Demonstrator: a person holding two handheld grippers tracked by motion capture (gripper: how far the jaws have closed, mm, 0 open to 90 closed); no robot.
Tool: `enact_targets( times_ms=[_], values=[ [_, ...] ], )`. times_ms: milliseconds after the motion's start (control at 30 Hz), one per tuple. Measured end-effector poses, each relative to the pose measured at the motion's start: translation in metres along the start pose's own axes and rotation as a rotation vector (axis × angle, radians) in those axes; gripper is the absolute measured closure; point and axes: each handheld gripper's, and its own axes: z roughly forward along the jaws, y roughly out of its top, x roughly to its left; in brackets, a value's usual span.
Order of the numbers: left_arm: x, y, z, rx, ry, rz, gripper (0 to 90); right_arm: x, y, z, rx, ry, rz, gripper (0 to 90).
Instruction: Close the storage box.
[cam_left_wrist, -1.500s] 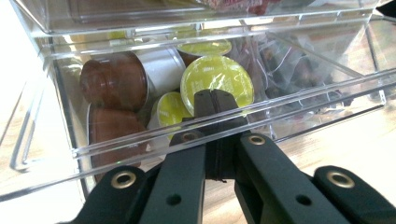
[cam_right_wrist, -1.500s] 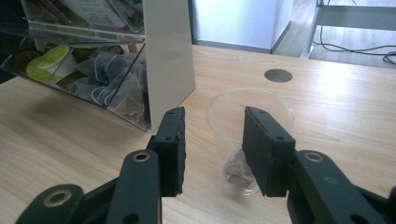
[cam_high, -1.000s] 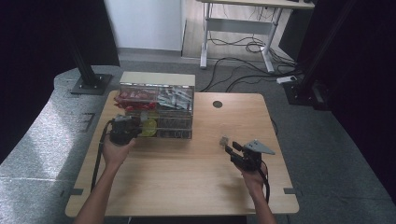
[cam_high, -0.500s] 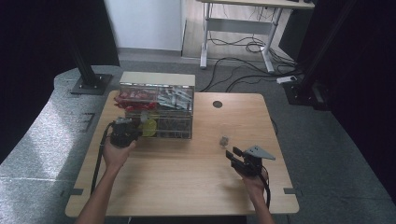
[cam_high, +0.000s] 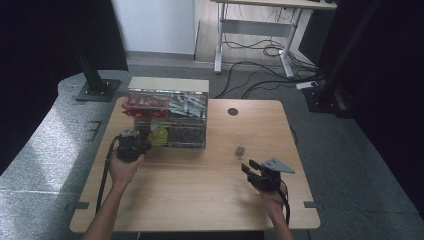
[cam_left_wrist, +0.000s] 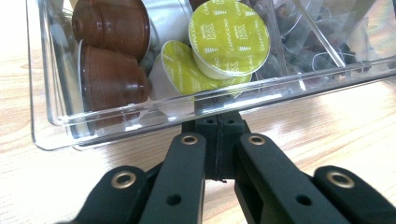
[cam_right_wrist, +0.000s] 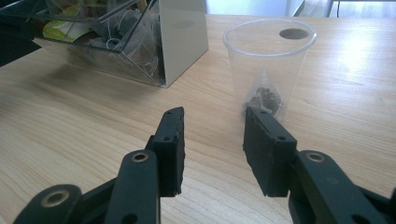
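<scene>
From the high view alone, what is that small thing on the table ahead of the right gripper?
Observer: In the right gripper view it is a clear plastic cup, upright, with a pyramid tea bag inside.
Operator: Is the right gripper holding it?
Observer: No. The right gripper has its jaws apart, short of the cup, with nothing between them.
Operator: And the left gripper at the clear organiser?
Observer: The left gripper is shut, its tips against the front lip of an open clear drawer.
Operator: What is in that drawer?
Observer: Brown coffee capsules and green-lidded capsules printed "Cappuccino".
</scene>
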Motion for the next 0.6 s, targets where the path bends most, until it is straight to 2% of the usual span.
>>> enact_targets(
  times_ms=[600],
  values=[
    [-0.0030, -0.0061, 0.0043, 0.014, -0.016, -0.009, 90.0, -0.0021, -0.0035, 0.0007, 0.008, -0.001, 0.001, 57.8]
  ],
)
